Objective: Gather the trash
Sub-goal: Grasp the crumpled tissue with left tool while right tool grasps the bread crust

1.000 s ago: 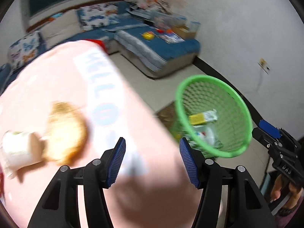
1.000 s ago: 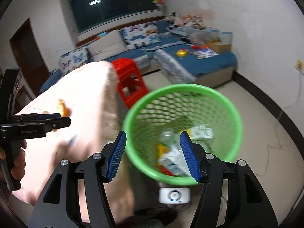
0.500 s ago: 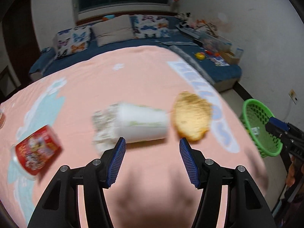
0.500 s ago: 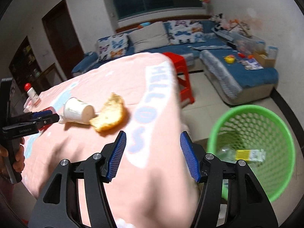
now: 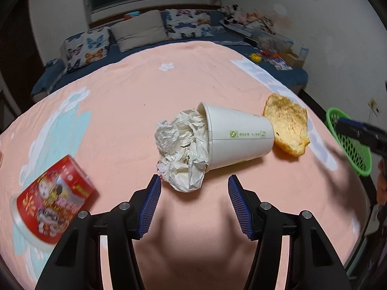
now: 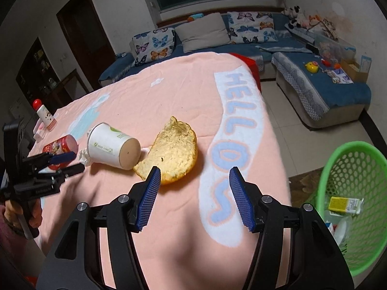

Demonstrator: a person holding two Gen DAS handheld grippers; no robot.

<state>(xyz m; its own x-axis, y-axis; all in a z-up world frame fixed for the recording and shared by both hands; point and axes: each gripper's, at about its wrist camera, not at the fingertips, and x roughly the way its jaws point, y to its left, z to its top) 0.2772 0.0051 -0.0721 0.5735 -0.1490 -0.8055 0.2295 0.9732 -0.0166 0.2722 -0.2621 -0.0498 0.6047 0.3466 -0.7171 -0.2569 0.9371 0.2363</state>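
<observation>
Your left gripper [image 5: 194,201] hovers with jaws apart, empty, just short of the tipped white paper cup [image 5: 238,137] spilling crumpled tissue. Your right gripper [image 6: 194,197], also apart, nears the torn bread piece [image 6: 173,151]. Open pink cloth surrounds both; the green mesh basket [image 6: 358,169] probably stands just beyond the table's edge.

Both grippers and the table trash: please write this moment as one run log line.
left gripper: open, empty, over crumpled paper | right gripper: open, empty, near bread | paper cup: on its side | green basket: on floor
</observation>
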